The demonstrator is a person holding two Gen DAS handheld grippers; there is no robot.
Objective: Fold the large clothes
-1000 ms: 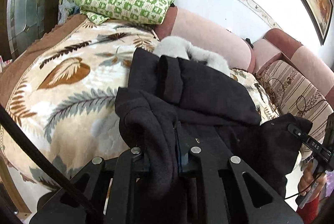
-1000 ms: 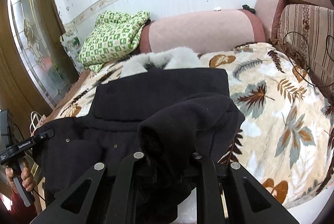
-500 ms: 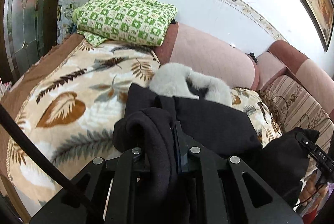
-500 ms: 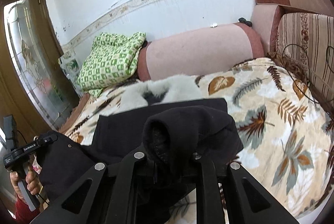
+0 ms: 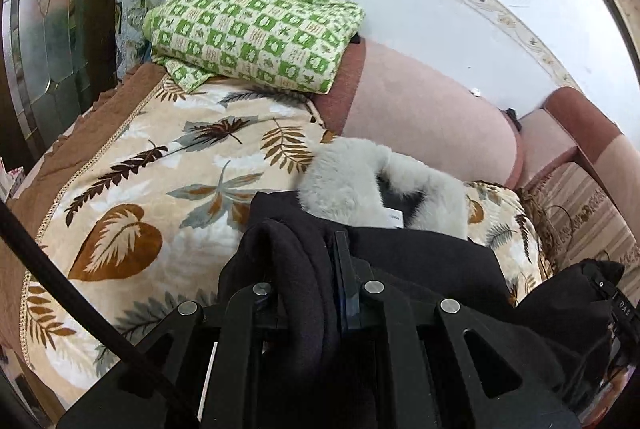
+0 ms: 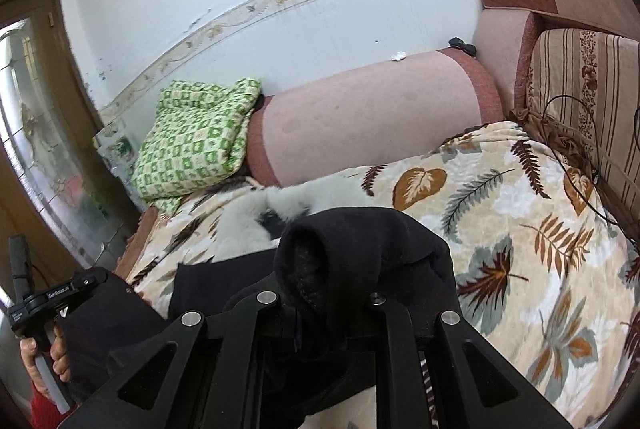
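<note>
On the leaf-print blanket that covers the sofa seat, we have a big black coat spread out, its grey fur collar lying toward the far edge, just short of the pink bolster that runs along the wall. Look at the left gripper: its jaws are pinched tight on a thick fold of the black cloth, which bulges up and drapes back over the fingers toward the camera. The lifted cloth hangs above the near edge of the blanket, with the flat part of the coat beyond it.

Over to the right wrist view, and it's the same story: the right gripper stands nearly closed, clamped on a rounded hump of the coat, so bunched that the fingertips are buried in fabric. The fur collar peeks out behind that hump. To the left of this view, the person's hand grips the handle of the other tool, black cloth trailing from it at the near left corner.

At the far left corner of the seat sits a folded green checked quilt, resting partly on the end of the bolster. A striped cushion lines the right side, with thin dark cables straggling across it.
</note>
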